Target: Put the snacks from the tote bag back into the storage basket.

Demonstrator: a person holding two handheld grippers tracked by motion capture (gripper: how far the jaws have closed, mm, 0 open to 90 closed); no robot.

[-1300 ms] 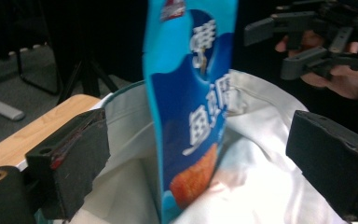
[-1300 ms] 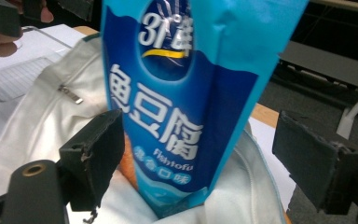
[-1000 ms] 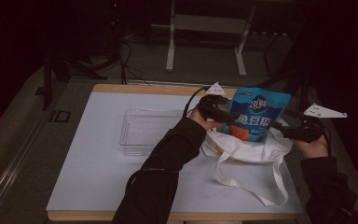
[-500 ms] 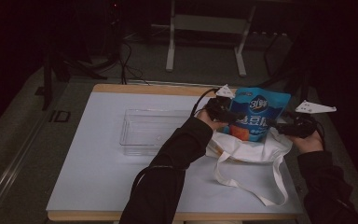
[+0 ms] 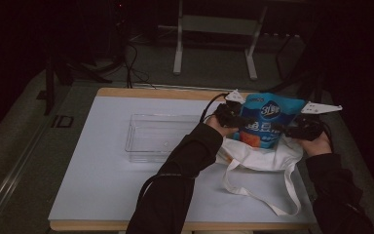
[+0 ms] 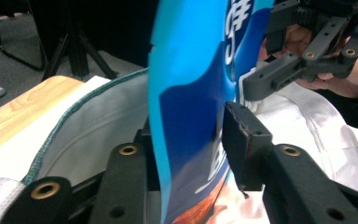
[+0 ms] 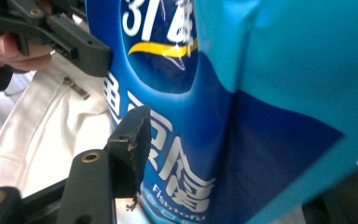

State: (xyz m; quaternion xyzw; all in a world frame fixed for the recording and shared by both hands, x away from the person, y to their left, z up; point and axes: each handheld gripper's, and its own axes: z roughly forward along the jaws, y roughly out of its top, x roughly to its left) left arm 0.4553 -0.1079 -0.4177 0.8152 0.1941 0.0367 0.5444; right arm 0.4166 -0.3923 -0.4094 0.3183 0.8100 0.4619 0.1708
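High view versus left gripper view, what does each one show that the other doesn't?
High view alone: the clear plastic tray on the white table, the tote bag's long handles, both forearms, and floor with stands beyond.

Left gripper view alone: the left gripper up close, its jaws on either side of the pouch's edge and just closing, and the bag's green-trimmed rim.

Both: the blue snack pouch standing in the white tote bag, and the right gripper at its other side.

In the right gripper view, the blue snack bag [image 7: 242, 116] hides one jaw at lower right and runs off the top edge. In the high view, the bag's base is sunk out of sight inside the white tote bag [image 5: 258, 156]; sleeves cover the counter's [image 5: 102, 185] lower centre.
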